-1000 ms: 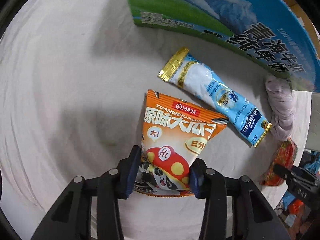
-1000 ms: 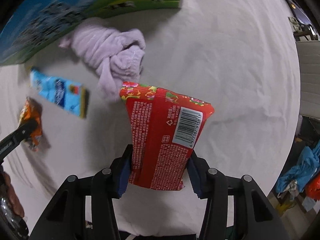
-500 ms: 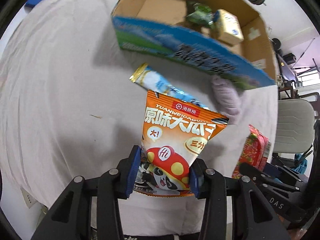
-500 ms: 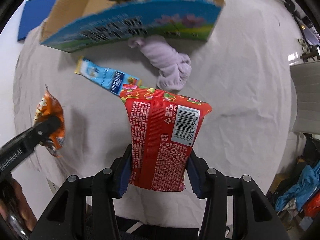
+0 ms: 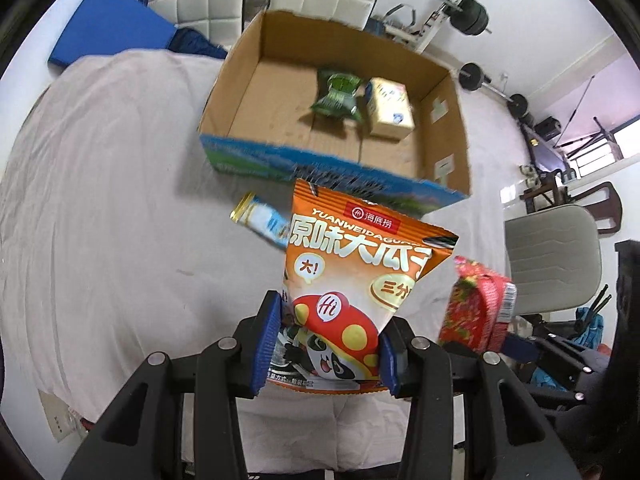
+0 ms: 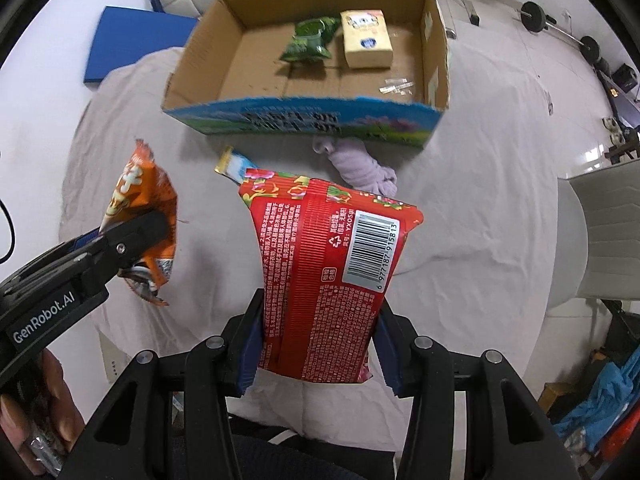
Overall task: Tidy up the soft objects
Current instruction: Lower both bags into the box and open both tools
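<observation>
1. Our left claw [image 5: 324, 344] is clamped on the bottom edge of an orange snack bag [image 5: 352, 280], blue pads pressing both sides, and the bag sticks up and away from the claw, clear of the cloth.
2. Our right claw [image 6: 316, 344] is squeezed on a red packet [image 6: 328, 264], barcode side facing us, also hanging in the air above the cloth.
3. From the right wrist view, the left claw and its orange bag sit off to the left of the red packet, with a bit of a hand [image 6: 36, 412] showing at the bottom left corner.
4. Straight ahead of both claws there's an open cardboard box [image 5: 240, 80] with a blue printed front wall, sitting on the cloth-covered counter [image 5: 100, 200].
5. Inside the box: a green snack pouch [image 6: 310, 40] and, just to its right, a yellow box-shaped pack [image 6: 366, 40].
6. Between the claws and the box, a light blue stick packet [image 5: 260, 220] with a gold end lies on the cloth, partly hidden behind the held bags.
7. A lilac bundled cloth [image 6: 360, 164] lies right up against the box's front wall, ahead of the red packet.
</observation>
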